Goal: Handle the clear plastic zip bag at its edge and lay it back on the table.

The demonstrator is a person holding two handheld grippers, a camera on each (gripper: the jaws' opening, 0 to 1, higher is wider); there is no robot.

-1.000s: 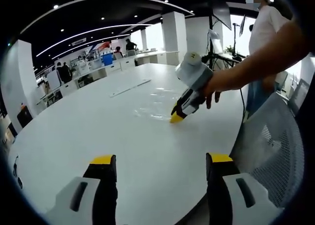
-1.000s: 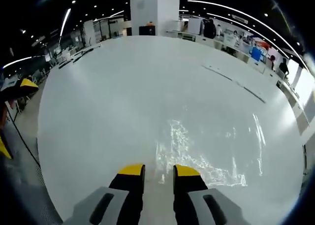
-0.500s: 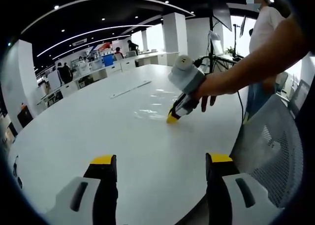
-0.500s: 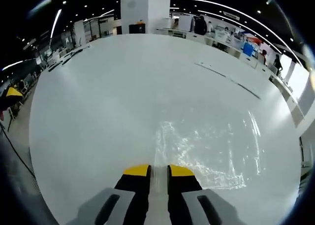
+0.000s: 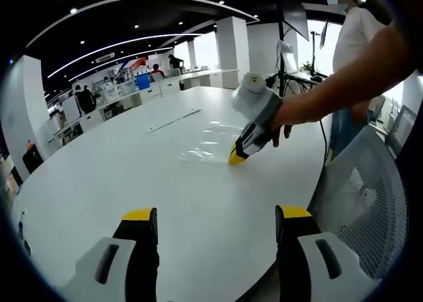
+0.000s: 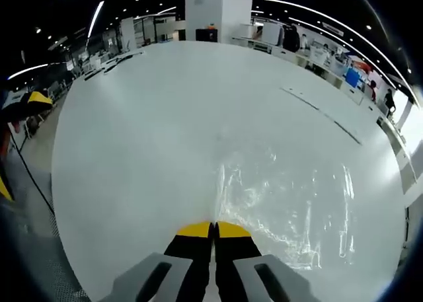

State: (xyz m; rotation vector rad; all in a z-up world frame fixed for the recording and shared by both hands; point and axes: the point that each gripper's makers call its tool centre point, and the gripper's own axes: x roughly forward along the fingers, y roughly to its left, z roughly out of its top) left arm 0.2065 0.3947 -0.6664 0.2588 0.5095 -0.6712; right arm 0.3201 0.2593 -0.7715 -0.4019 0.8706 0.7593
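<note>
— What lies on the white surface (image 6: 132, 137)?
— The clear zip bag (image 6: 284, 203), flat near its edge by a mesh chair (image 5: 363, 196).
— And the tongs?
— The right tongs (image 6: 214, 226) are clenched on the bag's near edge; the left tongs (image 5: 213, 215) hang released, well apart from it.
</note>
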